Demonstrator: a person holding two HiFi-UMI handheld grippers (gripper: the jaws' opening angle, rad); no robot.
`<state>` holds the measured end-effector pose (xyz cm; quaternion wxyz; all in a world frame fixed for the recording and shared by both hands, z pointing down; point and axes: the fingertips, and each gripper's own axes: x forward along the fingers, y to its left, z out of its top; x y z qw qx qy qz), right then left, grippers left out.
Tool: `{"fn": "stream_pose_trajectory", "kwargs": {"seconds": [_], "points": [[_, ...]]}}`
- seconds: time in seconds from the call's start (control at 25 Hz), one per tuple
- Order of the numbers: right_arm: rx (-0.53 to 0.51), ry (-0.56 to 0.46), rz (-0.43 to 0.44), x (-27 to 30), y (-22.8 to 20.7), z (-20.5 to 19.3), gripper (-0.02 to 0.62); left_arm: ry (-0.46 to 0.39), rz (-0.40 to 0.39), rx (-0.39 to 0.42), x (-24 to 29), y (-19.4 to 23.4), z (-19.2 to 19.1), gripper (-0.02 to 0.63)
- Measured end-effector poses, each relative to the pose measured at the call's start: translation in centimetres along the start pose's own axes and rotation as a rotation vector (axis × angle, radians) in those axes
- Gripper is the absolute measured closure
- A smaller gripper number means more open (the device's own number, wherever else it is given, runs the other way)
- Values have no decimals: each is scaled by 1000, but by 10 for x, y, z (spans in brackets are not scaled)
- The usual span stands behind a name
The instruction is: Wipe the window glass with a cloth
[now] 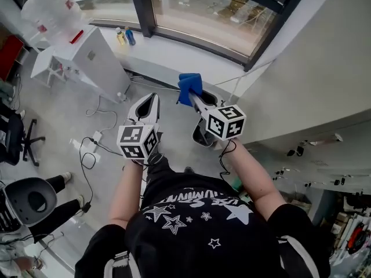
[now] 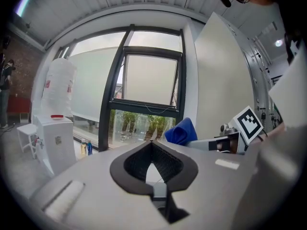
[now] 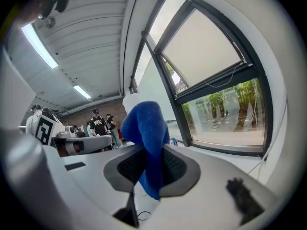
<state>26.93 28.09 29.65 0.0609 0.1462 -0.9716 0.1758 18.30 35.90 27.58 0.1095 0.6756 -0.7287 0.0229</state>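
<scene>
My right gripper point(image 1: 191, 96) is shut on a blue cloth point(image 1: 190, 84), which bunches up above its tips. In the right gripper view the cloth point(image 3: 146, 128) hangs pinched between the dark pads, and the window glass point(image 3: 225, 114) lies ahead to the right. My left gripper point(image 1: 152, 98) is held just left of the right one, shut with nothing in it; its tips point(image 2: 152, 142) meet. The window glass point(image 1: 208, 7) is beyond both grippers, above a white sill point(image 1: 168, 54). The cloth point(image 2: 181, 132) also shows in the left gripper view, short of the glass point(image 2: 148, 83).
A white water dispenser point(image 1: 87, 54) with a big bottle point(image 1: 52, 7) stands at the left. Two small bottles point(image 1: 124, 36) sit on the sill. A dark bin point(image 1: 204, 133) is below the grippers, and cables point(image 1: 95, 141) trail on the floor. Several people point(image 3: 98, 126) stand behind.
</scene>
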Motion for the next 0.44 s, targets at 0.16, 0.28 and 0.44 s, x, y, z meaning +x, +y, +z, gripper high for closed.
{"fn": "stream_pose_trajectory", "kwargs": {"seconds": [0.16, 0.28, 0.44], "points": [[7, 0, 17, -11, 5, -2, 518, -3, 6, 6, -11, -15, 1, 597], [8, -14, 22, -16, 7, -4, 518, -14, -1, 12, -14, -24, 1, 598], [14, -33, 36, -25, 8, -8, 518, -29, -8, 28, -16, -37, -3, 598]]}}
